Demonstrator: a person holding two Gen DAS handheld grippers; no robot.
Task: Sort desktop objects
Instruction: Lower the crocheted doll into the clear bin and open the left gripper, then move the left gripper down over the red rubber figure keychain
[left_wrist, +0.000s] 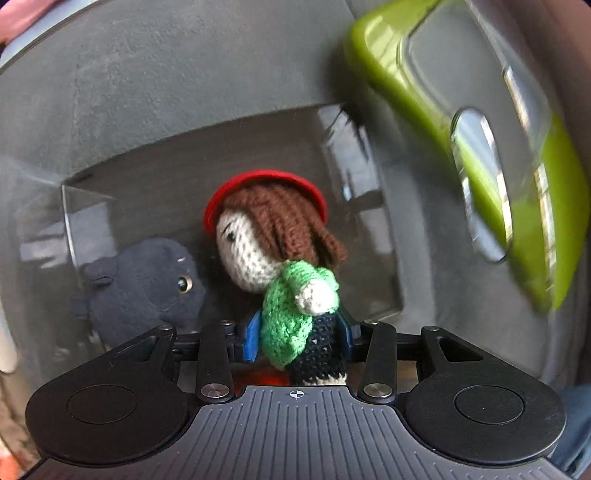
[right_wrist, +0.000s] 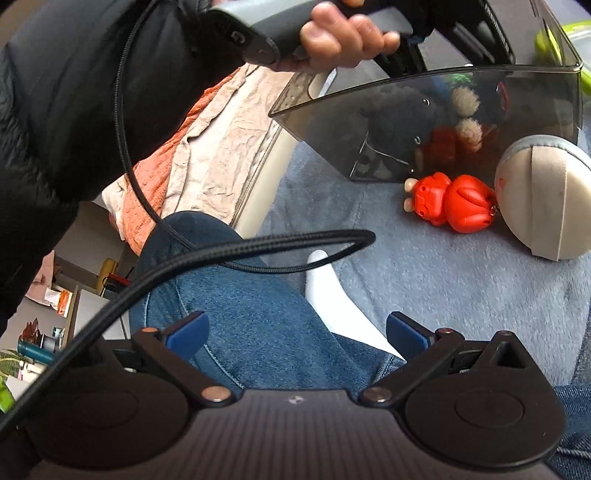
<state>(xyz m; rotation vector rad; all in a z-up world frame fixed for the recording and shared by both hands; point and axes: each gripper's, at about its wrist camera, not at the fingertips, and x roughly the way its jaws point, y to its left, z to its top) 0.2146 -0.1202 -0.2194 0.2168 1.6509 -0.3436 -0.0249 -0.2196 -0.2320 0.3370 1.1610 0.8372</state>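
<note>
Sorting partway: your left hand-held gripper (left_wrist: 299, 341) grips the knit doll (left_wrist: 284, 266) low inside the smoky bin (right_wrist: 517, 79) beside a grey plush (left_wrist: 147, 284) (already in), while the red figure (right_wrist: 452, 203) and round pouch (right_wrist: 543, 199) wait on the blanket (right_wrist: 424, 277), right hand-held gripper (right_wrist: 295, 330) open, empty.

One crocheted doll (left_wrist: 280, 258), one grey plush (left_wrist: 147, 284), one red figure (right_wrist: 452, 203), one smoky bin (right_wrist: 517, 85), one green container (left_wrist: 406, 62)

So the knitted doll (left_wrist: 280, 258) sits in the see-through bin (right_wrist: 443, 122) next to a plush toy (left_wrist: 147, 288); outside, a plastic figure (right_wrist: 450, 203) lies right against that bin, touching a round pouch (right_wrist: 546, 199).
</note>
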